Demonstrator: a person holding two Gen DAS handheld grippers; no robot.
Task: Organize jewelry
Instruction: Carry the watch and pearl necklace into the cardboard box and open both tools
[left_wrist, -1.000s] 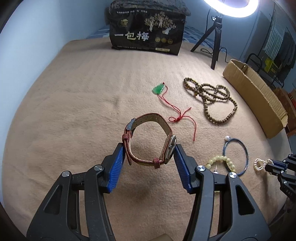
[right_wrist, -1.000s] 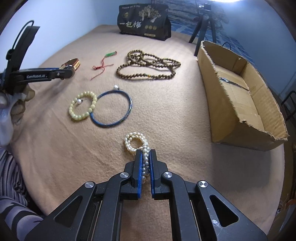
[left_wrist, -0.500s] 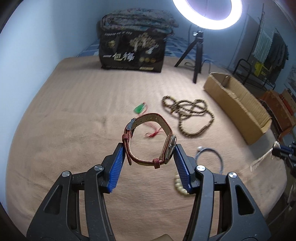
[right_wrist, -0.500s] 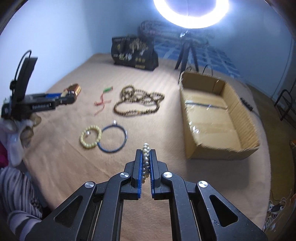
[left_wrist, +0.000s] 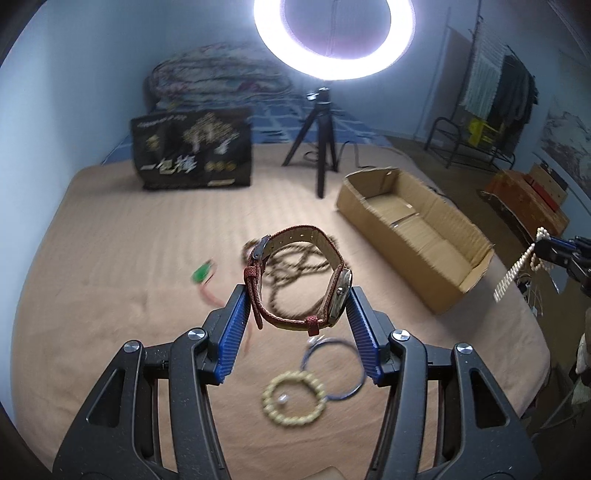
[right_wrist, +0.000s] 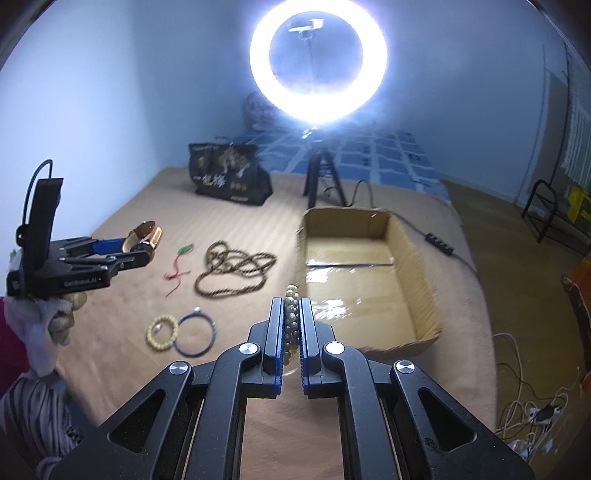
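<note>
Tan bed (left_wrist: 110, 258) carries an open box (right_wrist: 424, 295). Left hand-held gripper (left_wrist: 295, 314) pinches a watch (left_wrist: 295, 273), the right hand-held gripper (right_wrist: 291, 332) pearls (right_wrist: 291, 314). Both should clear the rim before letting go.

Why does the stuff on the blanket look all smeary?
Left wrist view: the green pendant and yellow bead bracelet are motion-blurred, while the watch stays sharp. Right wrist view: the ring light glares white, washing out the wall.

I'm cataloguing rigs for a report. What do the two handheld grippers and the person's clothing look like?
Both grippers, left gripper and right gripper, are black with ribbed blue pads and silver screws. The left one carries white lettering and a looped black cable. The hand wears a white glove.
</note>
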